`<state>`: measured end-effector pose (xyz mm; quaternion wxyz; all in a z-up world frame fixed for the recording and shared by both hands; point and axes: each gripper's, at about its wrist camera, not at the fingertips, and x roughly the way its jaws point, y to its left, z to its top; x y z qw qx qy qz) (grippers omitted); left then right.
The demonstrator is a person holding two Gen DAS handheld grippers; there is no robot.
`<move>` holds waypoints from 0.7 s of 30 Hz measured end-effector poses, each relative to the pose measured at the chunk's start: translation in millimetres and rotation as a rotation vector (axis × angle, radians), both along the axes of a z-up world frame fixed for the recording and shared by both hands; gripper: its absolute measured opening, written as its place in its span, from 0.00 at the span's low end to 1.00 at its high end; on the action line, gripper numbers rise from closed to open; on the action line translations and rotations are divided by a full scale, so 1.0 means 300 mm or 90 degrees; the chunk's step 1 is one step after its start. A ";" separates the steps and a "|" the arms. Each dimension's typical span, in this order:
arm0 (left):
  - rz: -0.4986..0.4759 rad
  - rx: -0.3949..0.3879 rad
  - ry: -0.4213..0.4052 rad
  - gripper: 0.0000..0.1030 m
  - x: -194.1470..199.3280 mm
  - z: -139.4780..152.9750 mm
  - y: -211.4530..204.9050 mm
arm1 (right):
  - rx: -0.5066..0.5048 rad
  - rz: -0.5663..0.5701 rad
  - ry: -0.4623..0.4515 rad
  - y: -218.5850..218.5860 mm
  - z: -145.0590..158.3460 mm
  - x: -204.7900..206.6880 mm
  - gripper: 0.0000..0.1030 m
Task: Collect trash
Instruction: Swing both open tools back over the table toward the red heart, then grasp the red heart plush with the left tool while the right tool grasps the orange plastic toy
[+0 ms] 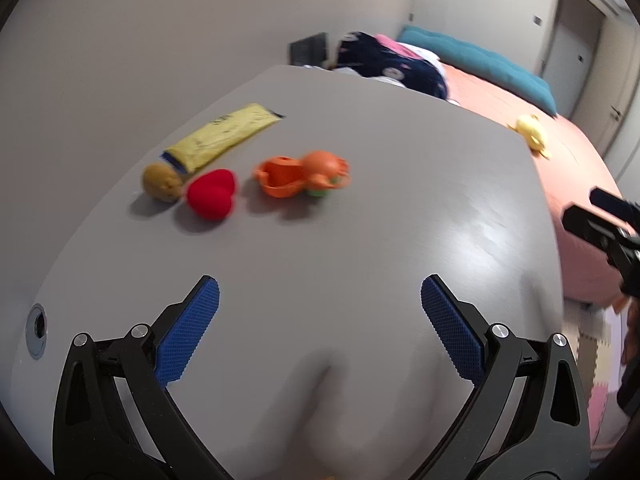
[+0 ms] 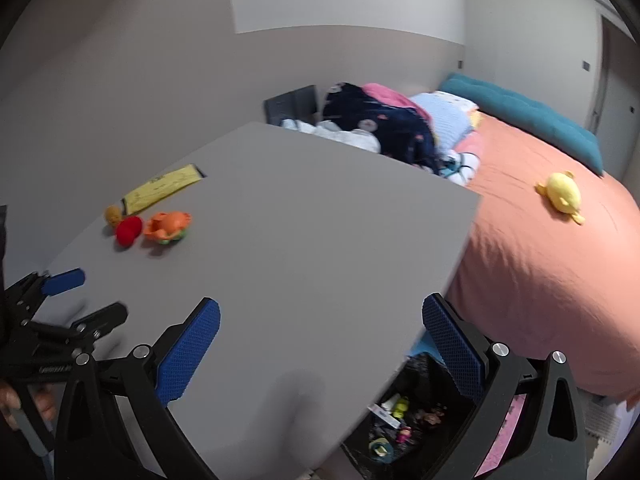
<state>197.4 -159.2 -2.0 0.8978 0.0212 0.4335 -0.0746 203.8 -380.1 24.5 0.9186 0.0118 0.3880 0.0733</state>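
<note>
A flat yellow wrapper (image 1: 224, 136) lies on the grey table (image 1: 360, 208) at the far left, also in the right wrist view (image 2: 162, 189). Beside it sit a brown potato-like toy (image 1: 160, 182), a red heart (image 1: 212, 194) and an orange toy (image 1: 304, 174). My left gripper (image 1: 320, 320) is open and empty above the near table. My right gripper (image 2: 320, 344) is open and empty over the table's right edge. The left gripper (image 2: 80, 296) also shows in the right wrist view.
A black bin (image 2: 408, 416) holding several small items stands on the floor below the table's right edge. A bed with an orange cover (image 2: 540, 260) carries a yellow plush (image 2: 562, 196), a teal cushion (image 2: 520, 116) and piled clothes (image 2: 380, 124).
</note>
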 end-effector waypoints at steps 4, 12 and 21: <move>0.045 -0.004 -0.007 0.93 0.046 -0.003 0.074 | 0.002 0.019 0.000 0.044 -0.002 0.024 0.98; 0.095 -0.008 0.002 0.83 0.142 -0.030 0.171 | 0.006 0.053 0.013 0.111 -0.027 0.087 0.98; 0.105 -0.007 0.018 0.76 0.241 -0.077 0.211 | 0.011 0.076 0.030 0.178 -0.067 0.168 0.98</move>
